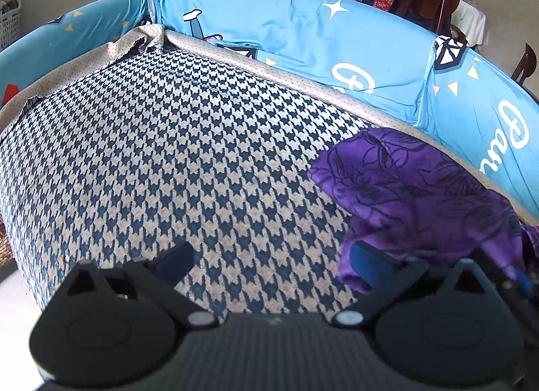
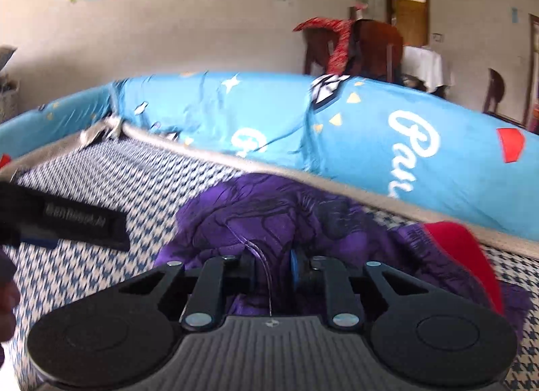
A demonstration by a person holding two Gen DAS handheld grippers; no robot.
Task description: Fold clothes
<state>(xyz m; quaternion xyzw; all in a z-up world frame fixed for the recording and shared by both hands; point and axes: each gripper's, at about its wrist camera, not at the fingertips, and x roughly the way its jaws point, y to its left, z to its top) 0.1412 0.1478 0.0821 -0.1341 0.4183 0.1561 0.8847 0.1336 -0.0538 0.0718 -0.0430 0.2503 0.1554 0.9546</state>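
Purple garment (image 2: 269,215) in right claw (image 2: 274,266) (crumpled)

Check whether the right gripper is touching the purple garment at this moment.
Touching. The right wrist view shows the right gripper with its fingers drawn close together and folds of the purple garment bunched between them.

Blue sofa cover (image 2: 353,128) bore white script "Pau", cut off at the edge, w/ partial white letters further left, unreadable. Left gripper (image 2: 64,219) body had a grey label, too blurred to read.
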